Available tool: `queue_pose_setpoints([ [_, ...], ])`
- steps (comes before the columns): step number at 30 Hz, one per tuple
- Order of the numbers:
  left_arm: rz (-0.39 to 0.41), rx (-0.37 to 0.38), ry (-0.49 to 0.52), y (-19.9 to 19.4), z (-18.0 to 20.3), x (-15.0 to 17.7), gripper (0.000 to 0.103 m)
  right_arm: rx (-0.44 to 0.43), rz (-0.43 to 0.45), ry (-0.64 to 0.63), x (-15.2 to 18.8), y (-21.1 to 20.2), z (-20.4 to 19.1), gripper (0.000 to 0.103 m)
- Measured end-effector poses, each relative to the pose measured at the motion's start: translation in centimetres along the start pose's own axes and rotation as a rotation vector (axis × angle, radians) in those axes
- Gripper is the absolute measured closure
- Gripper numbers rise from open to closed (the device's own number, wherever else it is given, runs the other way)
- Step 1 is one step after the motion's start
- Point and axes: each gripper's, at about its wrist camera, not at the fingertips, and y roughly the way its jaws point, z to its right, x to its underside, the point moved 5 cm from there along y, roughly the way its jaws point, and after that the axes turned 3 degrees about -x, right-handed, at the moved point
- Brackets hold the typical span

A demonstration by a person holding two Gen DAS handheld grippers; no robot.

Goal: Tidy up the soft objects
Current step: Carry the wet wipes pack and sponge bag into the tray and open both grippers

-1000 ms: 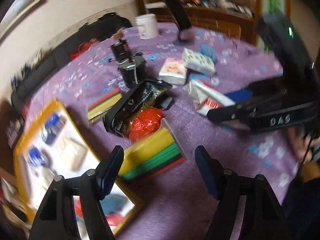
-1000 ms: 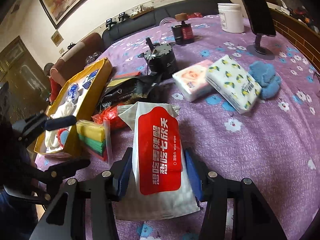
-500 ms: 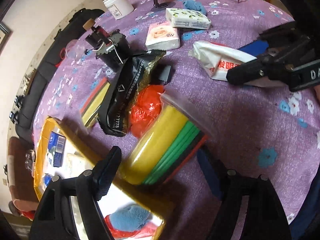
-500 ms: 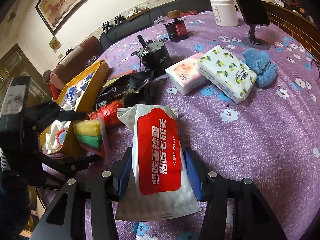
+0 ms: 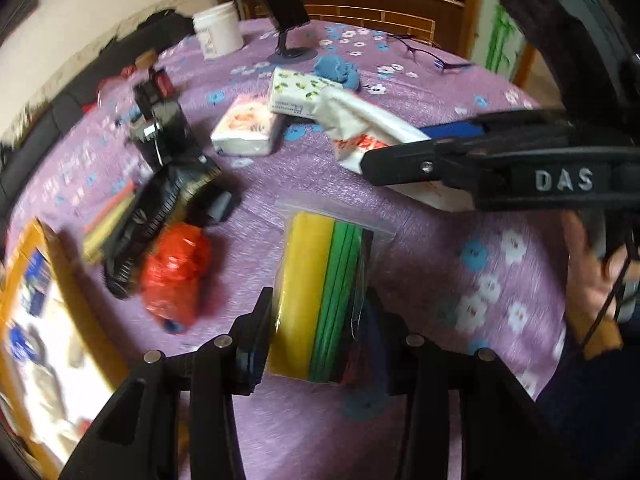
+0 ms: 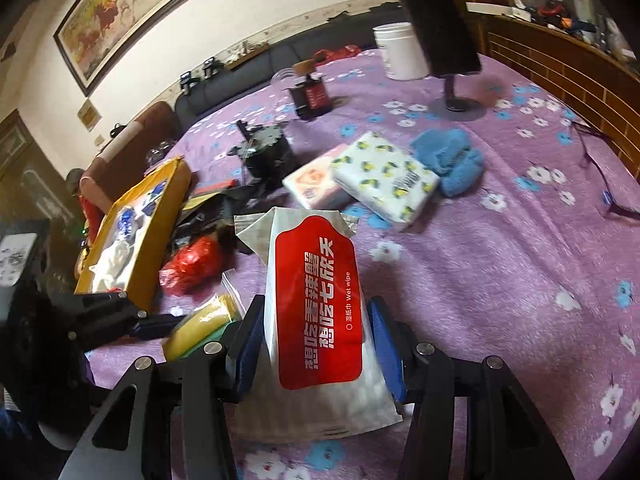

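Note:
My left gripper (image 5: pixel 320 340) is shut on a clear bag of yellow, green and black sponge cloths (image 5: pixel 320 292), held over the purple flowered tablecloth (image 5: pixel 432 264). My right gripper (image 6: pixel 316 344) is shut on a white wet-wipe pack with a red label (image 6: pixel 316 312); the pack also shows in the left wrist view (image 5: pixel 360 132). The sponge bag appears at the lower left of the right wrist view (image 6: pixel 200 326).
A yellow-rimmed box (image 6: pixel 136 236) with white and blue items stands at the left. A red plastic bag (image 5: pixel 176 268), a black pouch (image 5: pixel 152 216), two tissue packs (image 6: pixel 380 180), a blue cloth (image 6: pixel 448 156), a black device (image 6: pixel 268 156), a white tub (image 6: pixel 400 52) and a phone stand (image 6: pixel 456 92) lie around.
My left gripper closed on the sponge bag and swung it to point away from me. My right gripper still holds the wipe pack, nearly in place.

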Motion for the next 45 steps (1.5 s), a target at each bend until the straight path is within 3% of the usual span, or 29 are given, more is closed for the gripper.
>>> queue_pose_setpoints([
  [4, 0.01, 0.008, -0.076, 1.2, -0.2, 0.0, 0.061, 0.005, -0.009, 0.022, 0.5, 0.0, 0.8, 0.048],
  [7, 0.048, 0.016, -0.118, 0.8, -0.2, 0.1, 0.065, 0.009, -0.01, 0.027, 0.7, -0.1, 1.0, 0.048],
  [17, 0.204, 0.025, -0.258, -1.7, -2.5, -0.5, 0.066, 0.021, 0.017, 0.031, 0.4, -1.2, 0.7, 0.048],
  [27, 0.315, -0.139, -0.346, -3.9, -5.3, -0.9, 0.066, 0.016, 0.008, 0.015, 0.1, -0.7, -0.6, 0.048],
  [35, 0.348, -0.208, -0.368, -4.7, -6.6, -0.7, 0.066, 0.014, 0.003, -0.005, -0.3, -0.6, -1.9, 0.048],
  [45, 0.369, -0.234, -0.372, -5.5, -7.4, -0.3, 0.066, 0.009, -0.006, -0.058, -1.1, -0.1, -4.6, 0.048],
])
